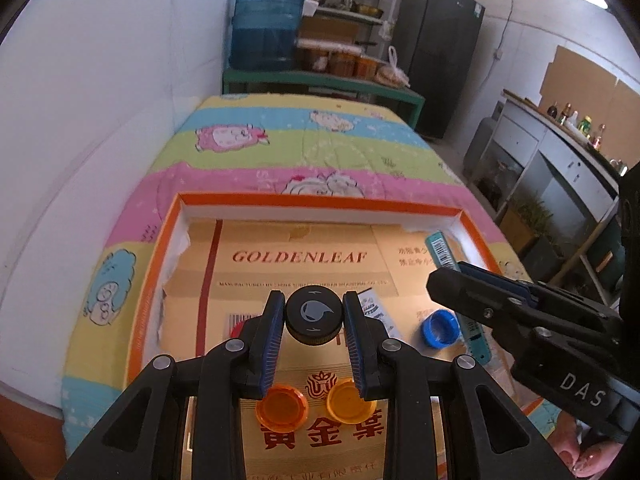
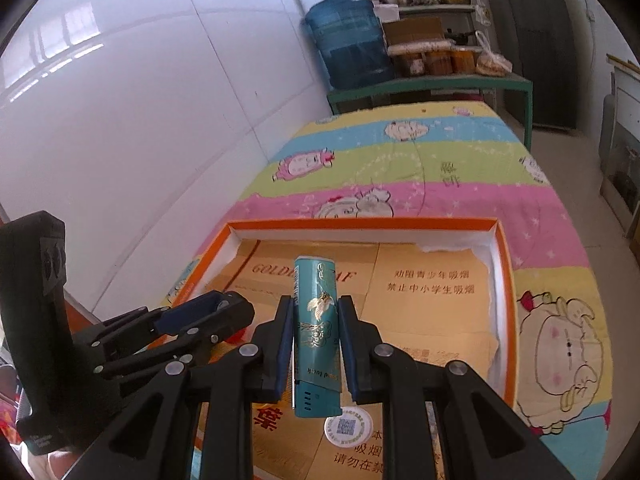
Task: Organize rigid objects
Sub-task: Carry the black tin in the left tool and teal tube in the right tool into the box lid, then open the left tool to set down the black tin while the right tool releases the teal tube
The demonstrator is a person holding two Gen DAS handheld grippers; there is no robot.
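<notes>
The left gripper (image 1: 313,316) is clamping a round black plastic bottle cap (image 1: 312,314) with a grey droplet emblem; both blue-ridged pads are pressing on its knurled rim, so the cap is sitting flat-face-up between the fingertips at the 12 o'clock end of the jaws. It is hanging above a shallow orange-rimmed cardboard box (image 1: 320,202) lined with flattened gold printed carton, which is resting on a striped cartoon-print quilt (image 1: 280,152).

The right gripper (image 2: 316,320) is squeezing a slim teal lighter with gold ornament (image 2: 316,328). The lighter's long axis is running along the fingers, from 6 o'clock at the palm end out to 12 o'clock past the fingertips, so it is sticking well forward of the pads and is pointing toward the far wall of the box.

On the box floor, in the left wrist view, two translucent orange plastic caps (image 1: 282,404) are lying side by side at 6 o'clock from the held black cap, just below the jaw roots. A blue plastic cap (image 1: 440,326) is lying open-side-up at about 3 o'clock, near the right gripper's fingers.

The deciding relation looks to be this: the orange pair lies directly under and behind the left fingers, so the left hand is the nearer one for setting the black cap beside them, while the right hand, entering from 3 o'clock, is nearer the blue cap and the box's right wall.
</notes>
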